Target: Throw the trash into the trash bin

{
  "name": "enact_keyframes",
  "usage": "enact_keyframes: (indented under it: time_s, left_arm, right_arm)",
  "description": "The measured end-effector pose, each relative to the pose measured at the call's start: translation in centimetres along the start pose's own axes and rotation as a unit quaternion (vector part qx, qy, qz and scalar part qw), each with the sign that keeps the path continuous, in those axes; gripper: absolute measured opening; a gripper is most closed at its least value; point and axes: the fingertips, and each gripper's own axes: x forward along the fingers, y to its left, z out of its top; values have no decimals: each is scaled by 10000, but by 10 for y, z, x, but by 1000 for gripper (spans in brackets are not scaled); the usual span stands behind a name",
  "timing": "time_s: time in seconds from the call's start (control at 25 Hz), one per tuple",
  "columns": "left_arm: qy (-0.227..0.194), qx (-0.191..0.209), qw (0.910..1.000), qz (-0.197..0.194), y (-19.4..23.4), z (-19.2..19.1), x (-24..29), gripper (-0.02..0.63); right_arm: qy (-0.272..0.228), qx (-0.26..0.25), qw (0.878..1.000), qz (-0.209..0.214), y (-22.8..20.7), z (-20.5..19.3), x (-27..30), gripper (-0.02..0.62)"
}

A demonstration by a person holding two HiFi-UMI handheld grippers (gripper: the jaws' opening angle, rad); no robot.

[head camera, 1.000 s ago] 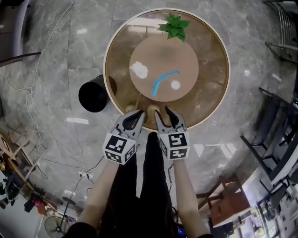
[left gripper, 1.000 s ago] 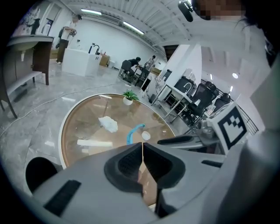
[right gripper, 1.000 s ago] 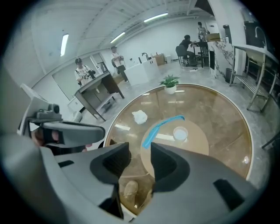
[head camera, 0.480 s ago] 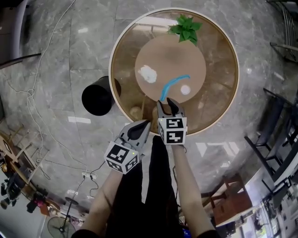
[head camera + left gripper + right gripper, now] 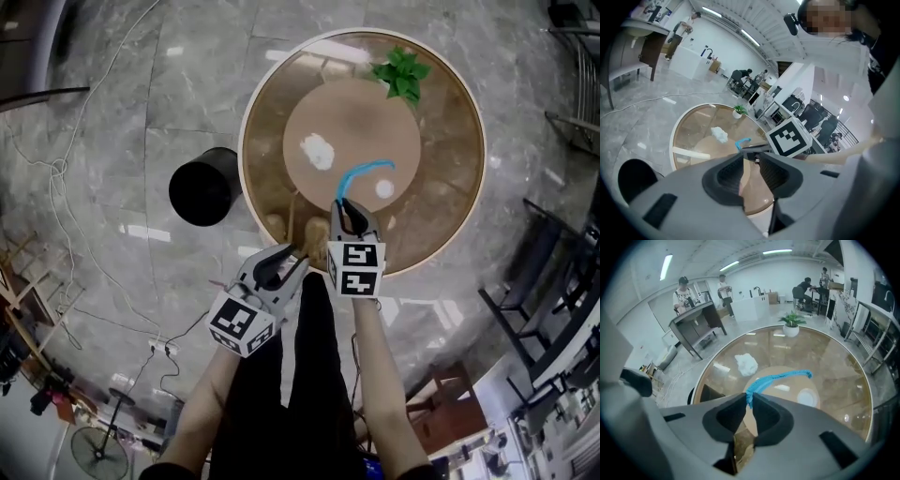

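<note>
A black trash bin (image 5: 204,186) stands upright on the floor, open on top, just beside the edge of the round table (image 5: 450,141). In the middle of the table lie a crumpled white paper ball (image 5: 318,150), a small white round bit (image 5: 384,188) and a bent blue strip (image 5: 364,172). The strip's near end is pinched between the closing jaws of the right gripper (image 5: 345,208).

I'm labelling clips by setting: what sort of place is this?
Probably an open-plan office or showroom: polished grey marble floor, round glass table, a dark desk and white counter beyond.
</note>
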Motion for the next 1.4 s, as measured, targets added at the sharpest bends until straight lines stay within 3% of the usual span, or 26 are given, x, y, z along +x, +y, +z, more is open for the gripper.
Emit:
enact_keyframes:
  time_s: [0.28, 0.6, 0.88, 1.4]
  left_arm:
    - [-418, 81, 9990, 114, -11, 23, -46, 103]
    - [-986, 178, 9892, 1066, 1, 49, -124, 101]
    - [-1491, -87, 9725, 1788, 20, 48, -191, 87]
    - [-2179, -977, 9295, 2810, 66, -3, -285, 87]
  right_arm:
    - [-607, -467, 9966, 292, 38, 49, -59, 44]
    - [-761, -1315, 9835, 984, 123, 80, -93, 44]
    - [-752, -2033, 9623, 1644, 207, 93, -93, 44]
    - [-502, -3154, 9042, 2835, 360, 77, -72, 57]
